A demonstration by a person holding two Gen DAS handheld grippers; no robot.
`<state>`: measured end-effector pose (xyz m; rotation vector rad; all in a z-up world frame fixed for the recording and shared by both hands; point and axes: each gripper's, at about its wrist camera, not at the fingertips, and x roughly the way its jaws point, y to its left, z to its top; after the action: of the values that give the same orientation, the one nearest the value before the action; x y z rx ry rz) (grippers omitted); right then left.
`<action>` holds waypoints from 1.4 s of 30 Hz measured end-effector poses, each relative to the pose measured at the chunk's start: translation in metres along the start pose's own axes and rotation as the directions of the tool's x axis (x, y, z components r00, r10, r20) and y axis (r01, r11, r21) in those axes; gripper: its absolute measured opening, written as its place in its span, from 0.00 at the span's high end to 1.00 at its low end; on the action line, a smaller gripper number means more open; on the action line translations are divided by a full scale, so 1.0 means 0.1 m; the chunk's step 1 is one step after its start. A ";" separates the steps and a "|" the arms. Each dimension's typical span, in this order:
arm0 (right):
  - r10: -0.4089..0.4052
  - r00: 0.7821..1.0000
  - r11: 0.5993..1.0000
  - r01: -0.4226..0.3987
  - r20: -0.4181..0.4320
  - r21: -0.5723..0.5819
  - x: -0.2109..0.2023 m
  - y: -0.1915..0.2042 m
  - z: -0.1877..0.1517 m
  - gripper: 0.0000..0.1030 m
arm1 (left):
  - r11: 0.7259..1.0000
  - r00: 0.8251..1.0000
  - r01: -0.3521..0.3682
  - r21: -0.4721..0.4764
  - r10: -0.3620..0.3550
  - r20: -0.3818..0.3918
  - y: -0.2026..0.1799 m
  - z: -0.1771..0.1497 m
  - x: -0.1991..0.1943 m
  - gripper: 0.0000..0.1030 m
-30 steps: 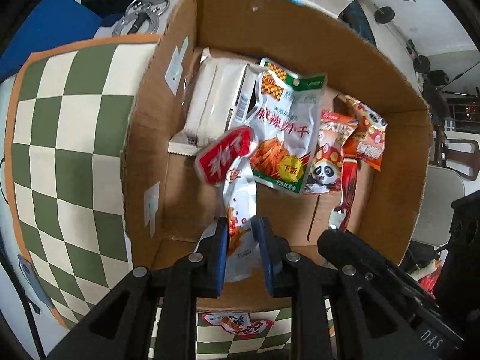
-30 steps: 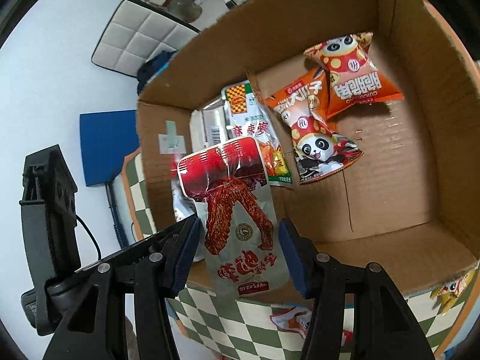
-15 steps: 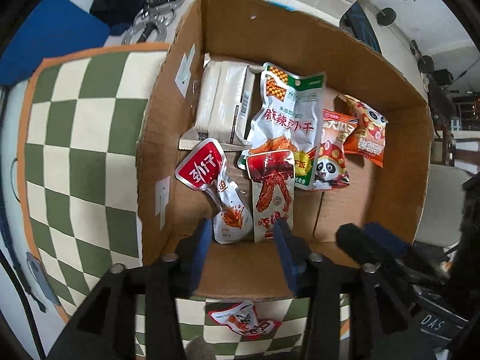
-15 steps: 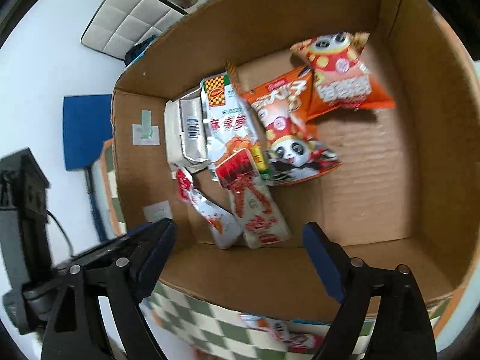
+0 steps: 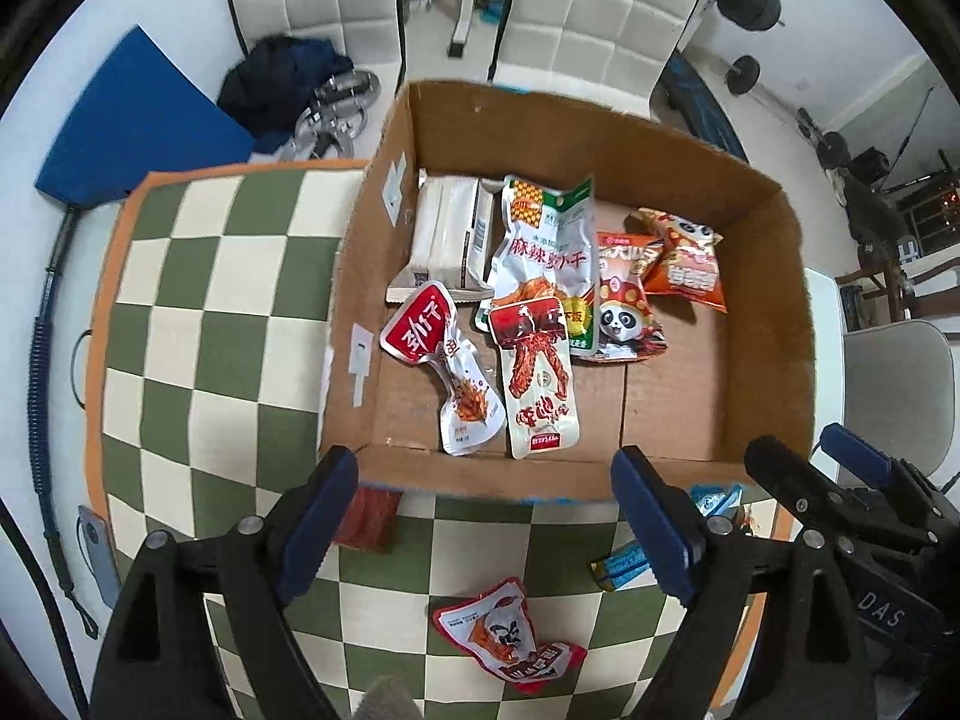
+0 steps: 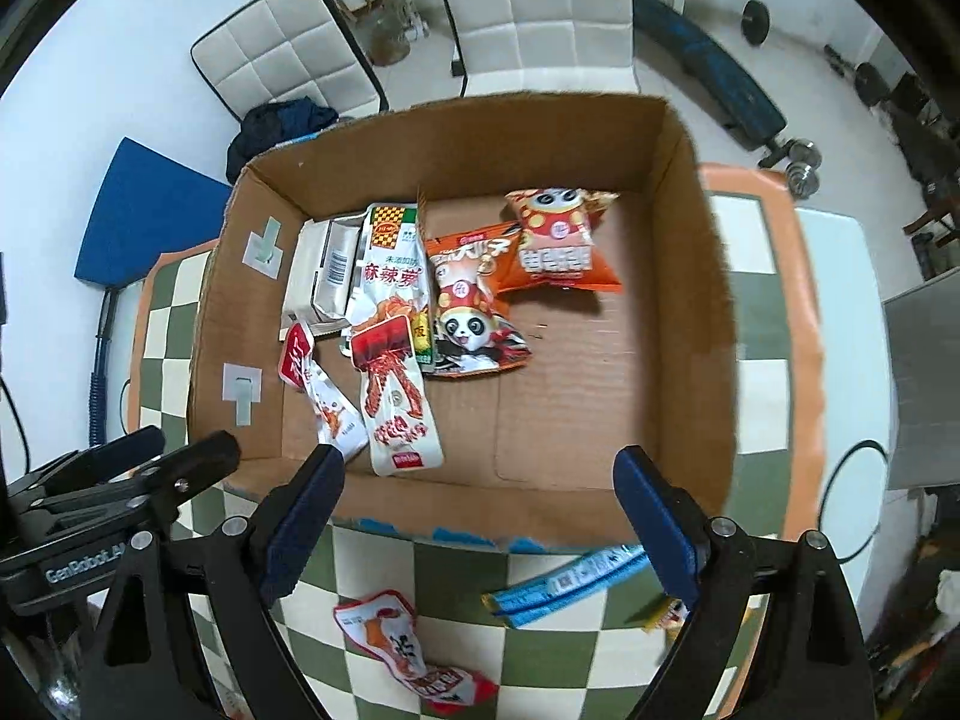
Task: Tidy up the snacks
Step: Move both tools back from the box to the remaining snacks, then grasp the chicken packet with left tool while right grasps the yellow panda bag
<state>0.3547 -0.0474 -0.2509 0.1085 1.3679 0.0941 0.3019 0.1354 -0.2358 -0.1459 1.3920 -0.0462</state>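
Both drops are done, and the hands are between items. The left gripper and the right gripper hang over the near wall of the cardboard box with nothing between their pads; the left jaws have just been opening, and the right ones now stand wide.

The red-topped squid packet and the chicken-wing packet lie flat on the box floor near the left side, side by side and touching. Each has its long axis running near to far, with its red header at the far end. The squid packet leans a little to the left at its far end. Beyond them sit the white packs, the green-topped pouch and two panda bags, overlapping one another.

More snacks wait outside on the checked cloth, just near of the box: a red pouch lying crosswise, a blue stick pack also crosswise, and a dark red packet by the left pad.

The next move, as I judge it, is to drop to the cloth, line the pads across a packet's short width, and close on it.
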 end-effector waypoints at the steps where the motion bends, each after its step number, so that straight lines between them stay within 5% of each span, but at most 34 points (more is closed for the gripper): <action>1: -0.004 1.000 1.000 0.004 0.012 -0.005 -0.05 0.00 -0.04 0.09 | 1.000 1.000 0.000 0.003 0.000 0.017 -0.01 -0.05 -0.06 0.16; 13: -0.047 0.988 0.998 0.053 0.150 -0.038 -0.73 0.02 -0.51 0.09 | 0.999 0.984 -0.033 0.012 0.030 0.178 -0.09 -0.47 -0.63 0.16; 21: 0.053 0.981 0.999 -0.053 0.185 -0.005 -1.04 -0.11 -0.85 0.08 | 0.997 0.979 -0.044 -0.064 0.056 0.197 0.00 -0.81 -0.75 0.16; 23: 0.067 0.983 0.997 -0.070 0.172 0.012 -1.03 -0.22 -0.98 0.08 | 0.996 0.986 -0.037 -0.084 0.050 0.160 0.04 -0.94 -0.62 0.16; 28: 0.082 0.995 0.992 -0.088 0.059 0.093 -0.69 -0.64 -1.35 0.08 | 0.987 0.997 0.017 -0.161 -0.029 -0.072 0.15 -1.33 0.13 0.16; 34: 0.074 0.996 0.967 -0.060 -0.049 0.249 -0.25 -1.25 -1.74 0.08 | 0.973 0.952 0.030 -0.229 -0.097 -0.291 0.06 -1.70 1.04 0.16; 42: 0.007 0.993 0.947 0.032 -0.119 0.320 0.19 -1.86 -1.77 0.08 | 0.964 0.908 -0.007 -0.264 -0.104 -0.406 -0.14 -1.83 1.62 0.16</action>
<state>0.1859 -0.2256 -0.3291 0.3733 1.4945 -0.1372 0.1513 0.0888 -0.4236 -0.4106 1.8220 0.0692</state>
